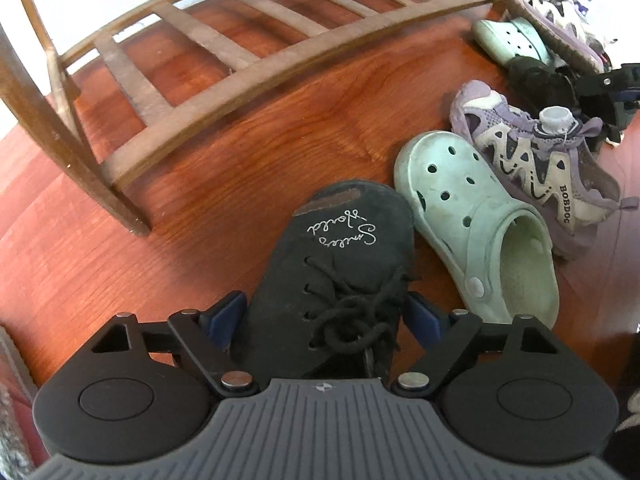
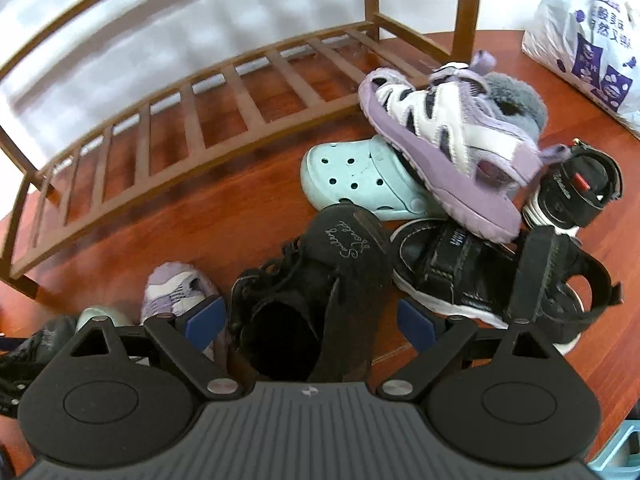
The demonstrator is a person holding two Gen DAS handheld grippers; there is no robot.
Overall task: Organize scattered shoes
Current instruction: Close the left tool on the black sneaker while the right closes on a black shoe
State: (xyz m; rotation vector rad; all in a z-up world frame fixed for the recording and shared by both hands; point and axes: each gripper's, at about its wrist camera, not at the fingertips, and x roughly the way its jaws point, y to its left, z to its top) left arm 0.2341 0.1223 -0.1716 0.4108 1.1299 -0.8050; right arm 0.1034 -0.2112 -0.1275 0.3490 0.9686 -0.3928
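In the left wrist view a black lace-up shoe (image 1: 332, 264) with white script on its toe sits between the pads of my left gripper (image 1: 326, 316), and both blue pads press its sides. A mint clog (image 1: 476, 224) and a purple-and-white sneaker (image 1: 540, 168) lie to its right. In the right wrist view my right gripper (image 2: 312, 320) stands open around the matching black shoe (image 2: 316, 296), which lies tilted with its opening toward me. Floor shows between that shoe and the right pad. Beyond it lie a second mint clog (image 2: 356, 180), a purple sandal (image 2: 448, 148) and black sandals (image 2: 480, 276).
A low wooden slatted shoe rack (image 1: 224, 52) (image 2: 192, 120) stands against the white wall, its shelf bare. A printed plastic bag (image 2: 588, 40) sits at the far right. Bare red-brown wooden floor (image 1: 120, 272) lies left of the shoes. The other gripper's black arm (image 1: 616, 80) shows at the right edge.
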